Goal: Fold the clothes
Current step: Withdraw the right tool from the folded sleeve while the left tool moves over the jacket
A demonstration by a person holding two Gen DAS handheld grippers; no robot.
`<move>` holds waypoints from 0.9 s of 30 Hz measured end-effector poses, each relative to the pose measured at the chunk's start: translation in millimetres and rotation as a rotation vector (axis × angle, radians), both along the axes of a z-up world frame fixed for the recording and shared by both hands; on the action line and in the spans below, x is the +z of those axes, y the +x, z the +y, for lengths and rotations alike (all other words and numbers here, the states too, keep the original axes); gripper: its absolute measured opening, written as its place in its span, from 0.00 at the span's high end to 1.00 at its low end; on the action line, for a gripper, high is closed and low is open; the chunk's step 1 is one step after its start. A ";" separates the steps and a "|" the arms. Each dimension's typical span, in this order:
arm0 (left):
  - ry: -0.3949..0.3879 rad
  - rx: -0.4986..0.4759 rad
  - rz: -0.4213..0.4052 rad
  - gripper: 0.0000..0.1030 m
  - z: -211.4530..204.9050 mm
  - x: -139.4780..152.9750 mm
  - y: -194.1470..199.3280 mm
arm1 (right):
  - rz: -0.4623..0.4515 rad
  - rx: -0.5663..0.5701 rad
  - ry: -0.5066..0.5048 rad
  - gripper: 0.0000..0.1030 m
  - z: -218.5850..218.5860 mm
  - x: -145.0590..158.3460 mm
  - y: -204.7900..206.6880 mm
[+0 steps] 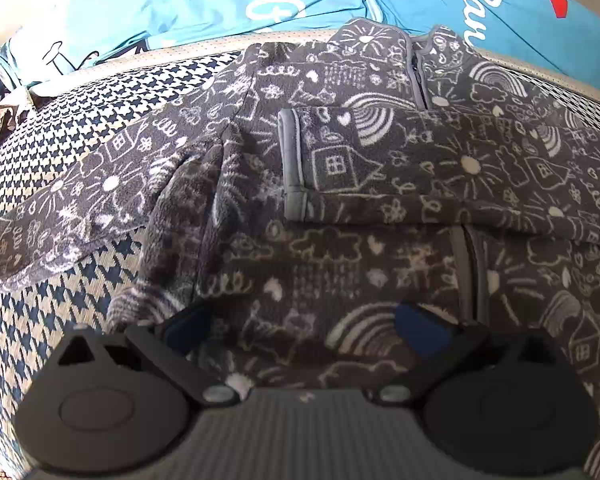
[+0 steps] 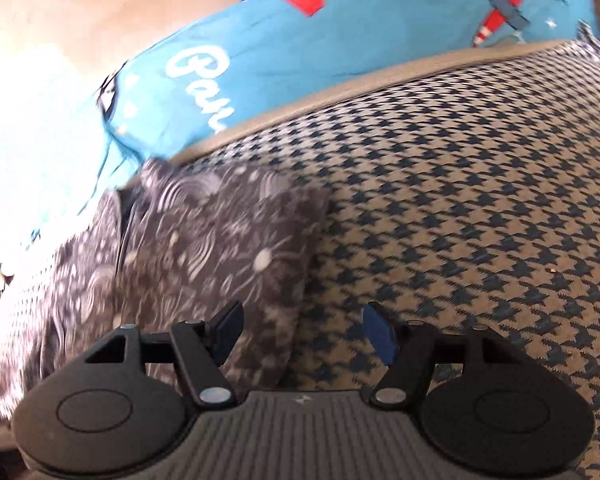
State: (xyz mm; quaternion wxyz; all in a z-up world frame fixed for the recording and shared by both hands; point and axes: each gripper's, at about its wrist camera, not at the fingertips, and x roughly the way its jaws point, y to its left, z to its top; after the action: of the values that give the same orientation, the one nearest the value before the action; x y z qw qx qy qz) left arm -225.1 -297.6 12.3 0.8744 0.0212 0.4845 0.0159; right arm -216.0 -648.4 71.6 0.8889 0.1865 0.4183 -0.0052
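Houndstooth bedding (image 2: 480, 168) is spread flat for folding; the patterned fleece jacket (image 1: 340, 208) is laid there, one sleeve (image 1: 440, 168) folded across; left gripper (image 1: 304, 328) and right gripper (image 2: 300, 332) are released, nothing grasped.

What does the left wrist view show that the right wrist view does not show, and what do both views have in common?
Only the left wrist view shows the fleece's collar zipper, one sleeve folded across the chest with its grey cuff, and the other sleeve spread out.

Only the right wrist view shows the airplane print and the open right gripper above the fleece's edge.

Both show the grey doodle-print fleece, the houndstooth cover and the blue fabric with white lettering.
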 end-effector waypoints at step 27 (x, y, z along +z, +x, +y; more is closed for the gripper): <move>-0.038 0.033 -0.057 0.00 12.0 17.5 -6.0 | 0.082 -0.085 -0.131 0.33 28.5 -11.9 22.9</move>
State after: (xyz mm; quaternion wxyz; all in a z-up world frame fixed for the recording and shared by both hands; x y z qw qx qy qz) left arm -231.1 -285.7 29.9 0.8876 -0.0038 0.4600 0.0217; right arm -193.1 -619.9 59.7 0.8802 0.1451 0.4451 -0.0779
